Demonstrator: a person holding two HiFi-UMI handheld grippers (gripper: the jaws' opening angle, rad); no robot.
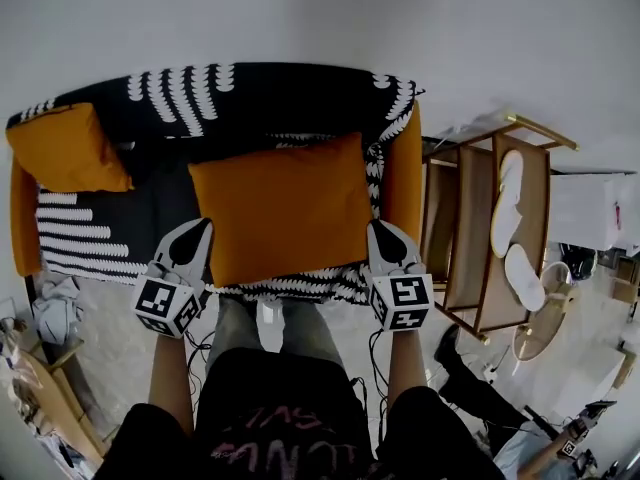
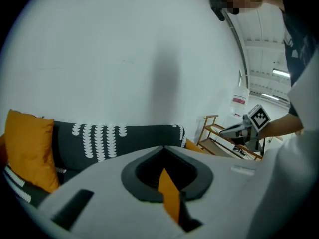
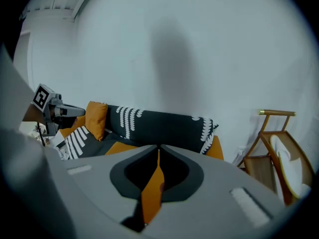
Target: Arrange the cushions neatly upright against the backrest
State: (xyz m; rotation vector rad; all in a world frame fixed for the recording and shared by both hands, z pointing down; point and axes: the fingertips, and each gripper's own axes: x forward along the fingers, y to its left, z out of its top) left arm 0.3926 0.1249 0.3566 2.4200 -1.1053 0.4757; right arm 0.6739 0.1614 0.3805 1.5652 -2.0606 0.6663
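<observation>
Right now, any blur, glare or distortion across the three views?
Head view: fisheye bends the sofa, corners darken, no glare. Left gripper view: round black vignette, near foreground soft, faint vertical shadow on the wall. Right gripper view: same vignette and shadow, orange cushion edge between the jaws clear.

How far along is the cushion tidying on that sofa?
One orange cushion already stands upright at the left end of the backrest. The second cushion is in hand: left gripper and right gripper each pinch a corner. Left: propping it upright against the backrest.
</observation>
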